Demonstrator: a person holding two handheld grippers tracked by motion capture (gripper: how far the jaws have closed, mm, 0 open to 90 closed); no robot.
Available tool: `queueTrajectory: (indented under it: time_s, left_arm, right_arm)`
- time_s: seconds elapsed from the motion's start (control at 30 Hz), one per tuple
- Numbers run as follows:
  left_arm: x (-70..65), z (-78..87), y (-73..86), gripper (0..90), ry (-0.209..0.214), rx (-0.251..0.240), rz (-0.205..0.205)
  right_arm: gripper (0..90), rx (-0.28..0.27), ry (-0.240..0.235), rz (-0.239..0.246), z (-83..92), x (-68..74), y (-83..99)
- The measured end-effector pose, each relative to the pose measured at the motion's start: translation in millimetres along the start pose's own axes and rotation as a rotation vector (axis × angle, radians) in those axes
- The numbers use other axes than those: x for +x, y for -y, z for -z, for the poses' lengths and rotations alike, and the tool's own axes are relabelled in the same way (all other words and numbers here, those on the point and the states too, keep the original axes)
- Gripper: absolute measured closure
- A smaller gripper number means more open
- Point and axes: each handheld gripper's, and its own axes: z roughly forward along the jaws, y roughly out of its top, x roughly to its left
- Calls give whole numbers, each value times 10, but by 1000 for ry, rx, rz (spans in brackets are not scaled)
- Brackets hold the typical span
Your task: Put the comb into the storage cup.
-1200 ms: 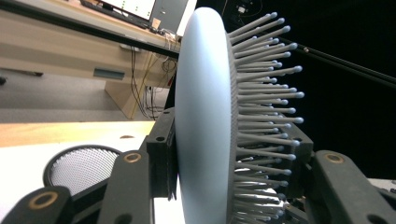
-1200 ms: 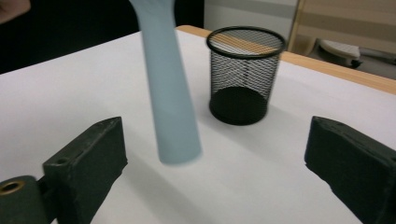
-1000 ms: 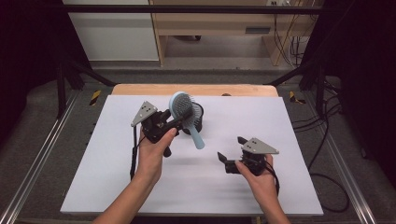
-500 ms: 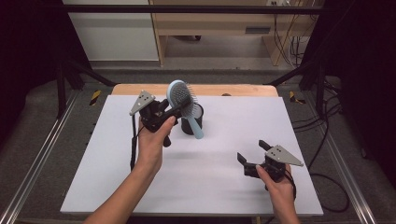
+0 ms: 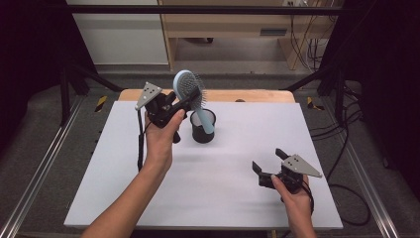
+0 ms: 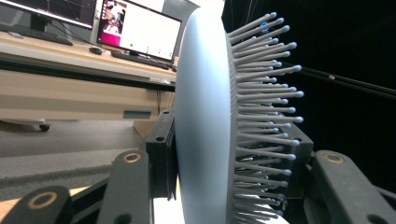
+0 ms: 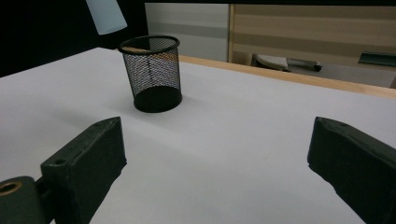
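Hairbrush (image 5: pixel 189 88) lifted higher, one mesh cup (image 5: pixel 203 126)

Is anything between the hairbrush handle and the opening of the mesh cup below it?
Nothing visible. The left gripper holds the hairbrush by its head, handle end above the mesh cup, whose opening looks empty. The right gripper is well off to the side.

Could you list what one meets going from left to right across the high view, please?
Left gripper → hairbrush, clamped by its head → black mesh cup → right gripper, fingers apart, with nothing between them.
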Motion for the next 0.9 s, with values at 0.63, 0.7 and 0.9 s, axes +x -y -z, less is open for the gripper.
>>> queueTrajectory:
  time_s: [0.63,0.7,0.9]
  left_arm:
    - [68,-417,-106,508,3,37,-34]
    - [82,-439,-106,508,1,33,-33]
    - [144,-499,-86,507,-10,23,-15]
  right_arm:
    - [43,6,10,-9,-3,-30,13]
    - [43,6,9,-10,-9,-34,13]
    - [41,8,7,-7,-17,-8,9]
